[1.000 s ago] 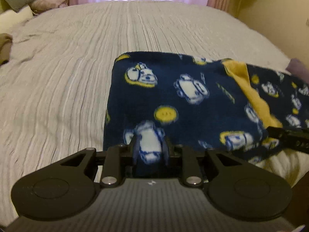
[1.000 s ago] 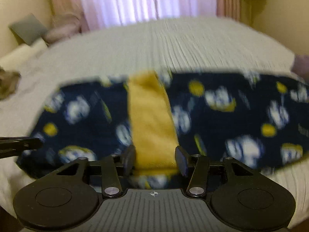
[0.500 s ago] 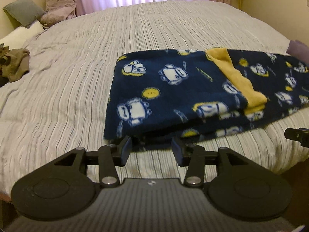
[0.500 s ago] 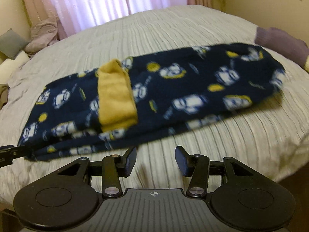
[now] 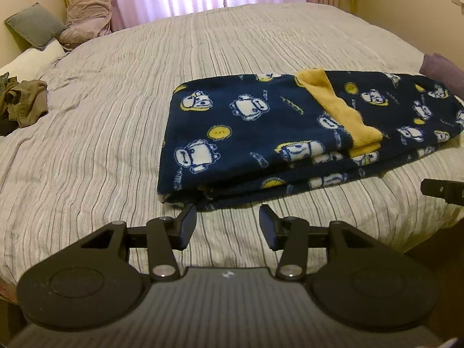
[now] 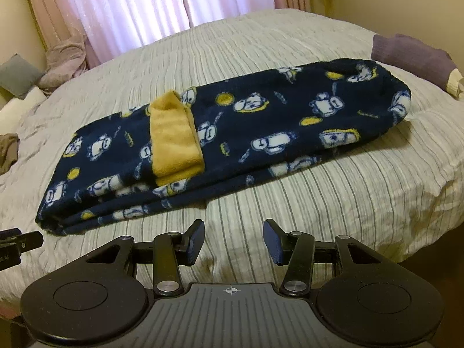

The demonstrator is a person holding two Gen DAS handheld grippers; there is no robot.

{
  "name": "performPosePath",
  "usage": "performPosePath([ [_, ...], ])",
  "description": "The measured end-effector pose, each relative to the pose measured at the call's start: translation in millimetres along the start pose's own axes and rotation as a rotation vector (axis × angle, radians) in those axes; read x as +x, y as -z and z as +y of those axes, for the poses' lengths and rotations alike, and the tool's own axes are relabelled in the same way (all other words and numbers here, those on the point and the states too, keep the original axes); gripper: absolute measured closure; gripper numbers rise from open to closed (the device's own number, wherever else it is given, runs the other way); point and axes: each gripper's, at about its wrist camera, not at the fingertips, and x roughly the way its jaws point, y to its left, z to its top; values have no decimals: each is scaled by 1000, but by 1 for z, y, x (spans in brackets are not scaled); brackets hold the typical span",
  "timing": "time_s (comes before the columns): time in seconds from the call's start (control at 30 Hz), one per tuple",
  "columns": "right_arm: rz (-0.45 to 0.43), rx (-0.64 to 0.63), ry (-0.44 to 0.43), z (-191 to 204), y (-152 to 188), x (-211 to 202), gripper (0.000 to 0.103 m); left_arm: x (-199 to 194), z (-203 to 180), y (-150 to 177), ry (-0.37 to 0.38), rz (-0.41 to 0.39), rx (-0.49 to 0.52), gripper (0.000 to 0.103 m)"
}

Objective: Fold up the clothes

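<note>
A navy fleece garment [image 5: 261, 133] printed with white cartoon figures and yellow dots lies folded into a long band across the striped bed cover [image 5: 101, 133]. A mustard-yellow cuff [image 5: 345, 113] crosses its top. My left gripper [image 5: 227, 220] is open, just short of the garment's near left corner, holding nothing. The same garment [image 6: 232, 133] and yellow cuff [image 6: 174, 142] show in the right wrist view. My right gripper [image 6: 233, 239] is open over bare cover, a little back from the garment's front edge. Each gripper's tip shows at the edge of the other's view.
An olive garment [image 5: 23, 101] lies crumpled at the left of the bed. A purple garment [image 6: 411, 55] sits at the far right. Pillows and a pink blanket [image 5: 87, 17] are piled by the curtained window. The bed's front edge [image 6: 420, 249] drops off at the right.
A second ago my left gripper was shut on the garment's near edge. It has let go and both grippers have drawn back from the garment, which now rests folded on the bed.
</note>
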Motion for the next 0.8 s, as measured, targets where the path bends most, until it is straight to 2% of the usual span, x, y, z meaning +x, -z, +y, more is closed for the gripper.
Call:
performPosePath([
  [0.13,-3,63,-59,-7,-1,4,54,0,6,1,37,-12,-4,59],
  [0.37,5,426,-421,-54,-24,34,54,13,30,-14,130,-56,-63,60],
  [0.43,17,494,-476,-62,-37,51,54,18,39,-22,155,-72,-87,60],
  [0.53,54,489,-505,-62,-56,78,54,30,53,-36,186,-96,-122,60],
  [0.8,160,392,-539,-49,-92,142,54,76,72,-60,179,-79,-158,63],
])
